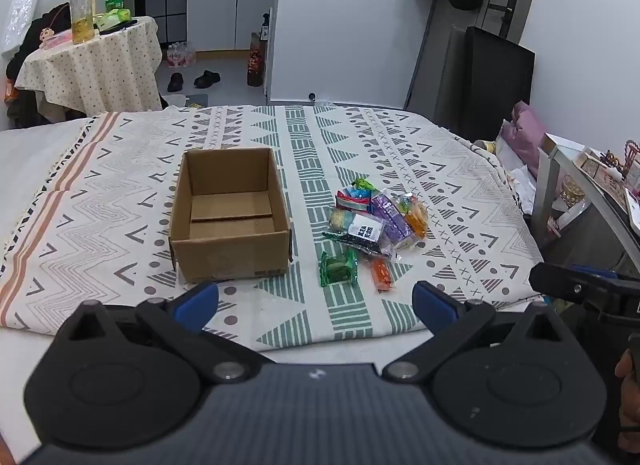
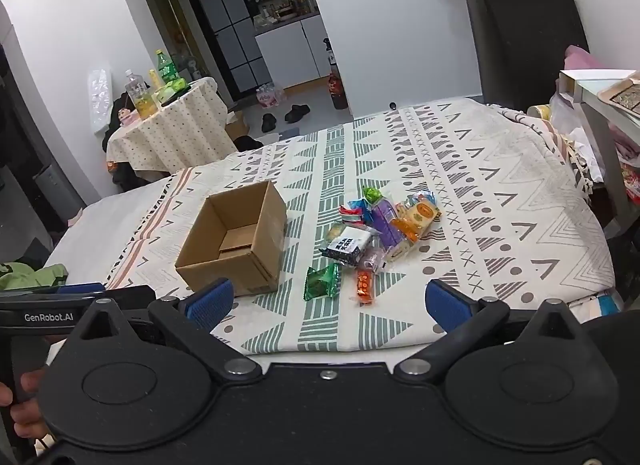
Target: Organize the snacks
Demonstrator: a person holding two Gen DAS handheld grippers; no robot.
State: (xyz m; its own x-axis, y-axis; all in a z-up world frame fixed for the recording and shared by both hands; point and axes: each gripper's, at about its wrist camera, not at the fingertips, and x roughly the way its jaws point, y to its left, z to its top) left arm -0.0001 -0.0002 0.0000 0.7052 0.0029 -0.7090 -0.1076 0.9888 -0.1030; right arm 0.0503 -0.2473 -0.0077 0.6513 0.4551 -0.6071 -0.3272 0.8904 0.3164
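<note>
An open, empty cardboard box [image 1: 230,217] sits on a patterned cloth [image 1: 120,193] over a bed. To its right lies a pile of wrapped snacks [image 1: 376,221], with a green packet [image 1: 338,267] and an orange packet [image 1: 382,275] nearest me. My left gripper [image 1: 316,305] is open and empty, hovering over the cloth's near edge, in front of the box and the green packet. The right wrist view shows the box [image 2: 236,241], the pile [image 2: 384,225], the green packet [image 2: 322,283] and the orange packet [image 2: 365,285]. My right gripper [image 2: 330,305] is open and empty, just short of those two packets.
A round table [image 1: 92,61] with bottles stands at the back left. A black panel [image 1: 496,85] leans on the wall at the right. A cluttered white shelf [image 1: 592,185] stands beside the bed's right edge. Shoes [image 1: 194,79] lie on the floor behind.
</note>
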